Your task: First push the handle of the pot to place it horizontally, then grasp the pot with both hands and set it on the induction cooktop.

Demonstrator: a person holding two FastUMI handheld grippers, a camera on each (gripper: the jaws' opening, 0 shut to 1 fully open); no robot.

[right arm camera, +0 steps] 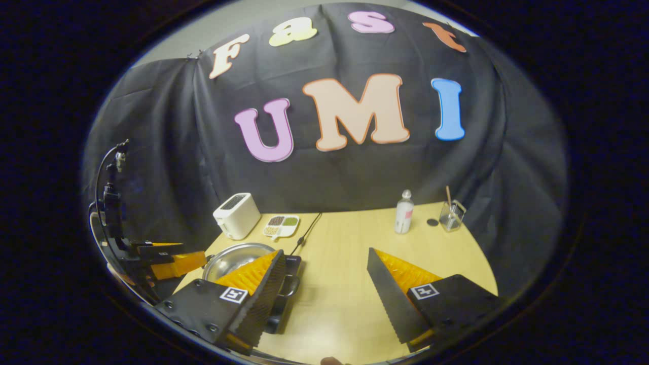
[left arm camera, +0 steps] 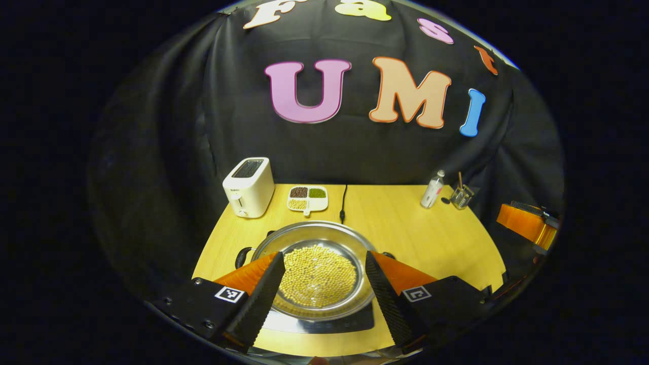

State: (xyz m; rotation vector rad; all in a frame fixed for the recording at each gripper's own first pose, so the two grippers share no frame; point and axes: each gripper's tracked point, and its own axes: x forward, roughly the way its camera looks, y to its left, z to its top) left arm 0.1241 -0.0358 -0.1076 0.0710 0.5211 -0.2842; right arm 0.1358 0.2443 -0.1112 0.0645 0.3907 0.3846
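Both grippers (left arm camera: 322, 291) (right arm camera: 324, 289) wide open, nothing held; pot (left arm camera: 314, 271) on cooktop (left arm camera: 324, 322)

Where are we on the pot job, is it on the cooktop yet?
Looks done: the pot of beans already sits on the cooktop, its side handles lying level left and right. In hand: nothing. The left gripper hangs open above the pot, and the right gripper is open over bare table. Left: apparently just pulling away.
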